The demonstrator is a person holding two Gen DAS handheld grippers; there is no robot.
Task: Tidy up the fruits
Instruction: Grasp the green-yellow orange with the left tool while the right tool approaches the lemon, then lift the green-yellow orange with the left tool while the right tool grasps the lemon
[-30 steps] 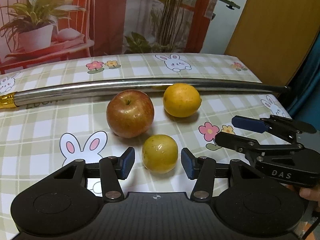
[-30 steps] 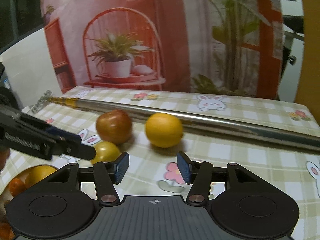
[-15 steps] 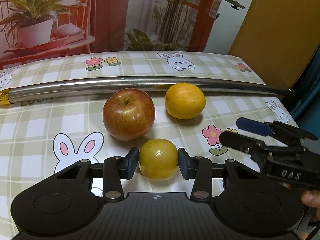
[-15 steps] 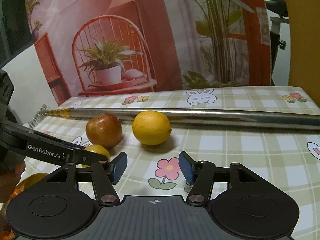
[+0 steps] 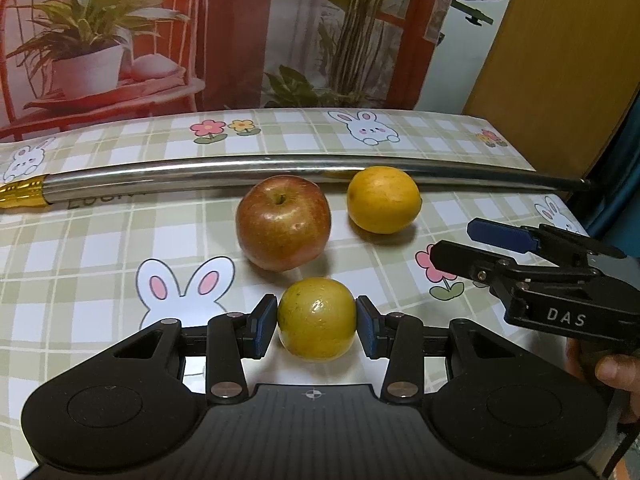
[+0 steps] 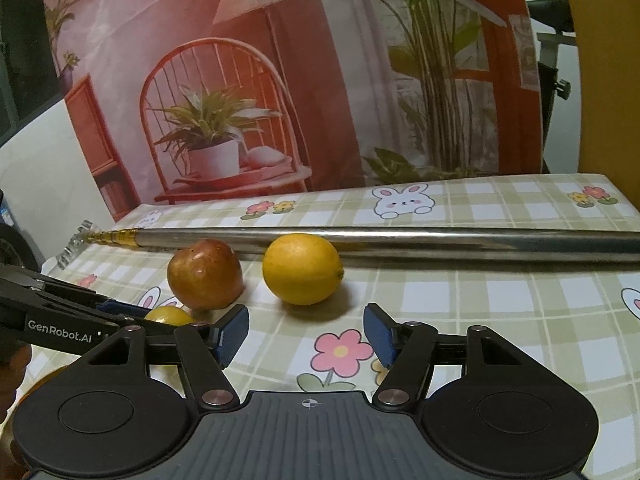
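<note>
My left gripper [image 5: 316,326] is shut on a small yellow-green fruit [image 5: 317,319], both blue pads touching its sides, just above the tablecloth. A red apple [image 5: 283,222] sits just beyond it, and a yellow-orange citrus [image 5: 383,199] lies to the apple's right. In the right wrist view my right gripper [image 6: 306,334] is open and empty, with the citrus [image 6: 302,269] a little ahead of it and the apple [image 6: 205,280] to the left. The held fruit [image 6: 170,316] shows partly behind the left gripper there.
A long metal pole [image 5: 280,172] with a gold tip lies across the table behind the fruits. The right gripper [image 5: 532,264] hovers at the right in the left wrist view. Orange fruit [image 6: 44,380] peeks out at the lower left of the right wrist view.
My left gripper moved forward and closed on the small yellow-green fruit. The right gripper shifted, bringing the citrus nearer to its front.
</note>
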